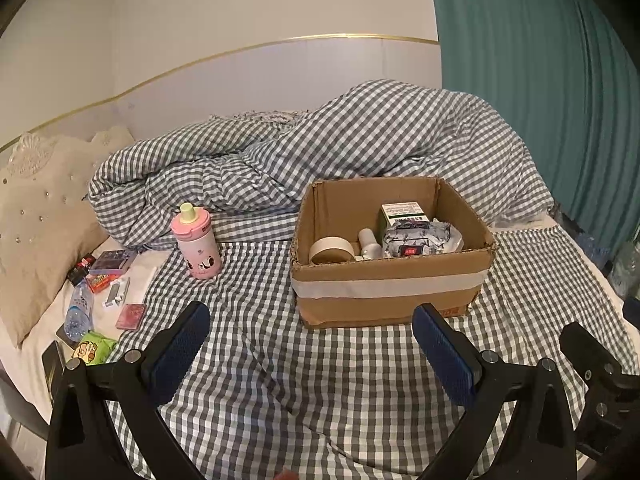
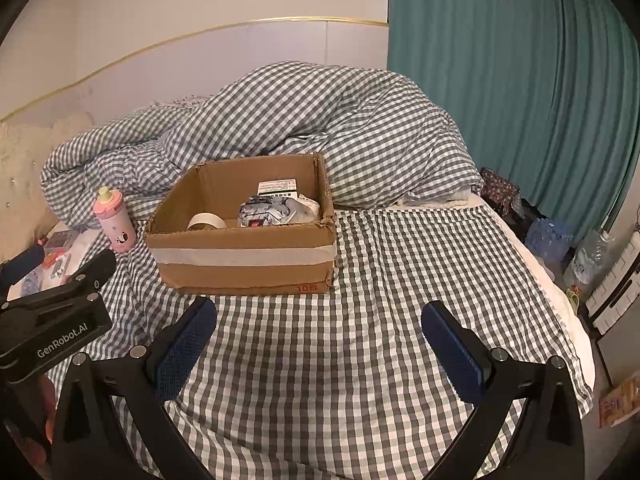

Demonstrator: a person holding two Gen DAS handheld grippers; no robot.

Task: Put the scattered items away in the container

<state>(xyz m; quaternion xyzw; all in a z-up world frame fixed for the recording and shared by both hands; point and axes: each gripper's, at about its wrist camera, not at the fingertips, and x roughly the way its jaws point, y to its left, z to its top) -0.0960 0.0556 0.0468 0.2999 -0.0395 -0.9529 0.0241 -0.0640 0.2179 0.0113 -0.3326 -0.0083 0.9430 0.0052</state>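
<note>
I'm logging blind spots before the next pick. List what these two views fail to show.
- Cardboard box floor: both views, near wall hides it; only the tops of the tape roll and packets show.
- Scattered items near the pillow: left wrist view, too small and blurred to read; right wrist view, the left gripper partly covers them.
- Floor clutter by the curtain: right wrist view, distorted at the fisheye edge.

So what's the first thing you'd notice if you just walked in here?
Probably the brown cardboard box with a white tape band, sitting mid-bed on the grey checked sheet, already holding a roll of beige tape and a few packets. Left of it stands a pink plastic bottle with a yellow spout, upright. Both open claws, left and right, hover empty in front.
</note>
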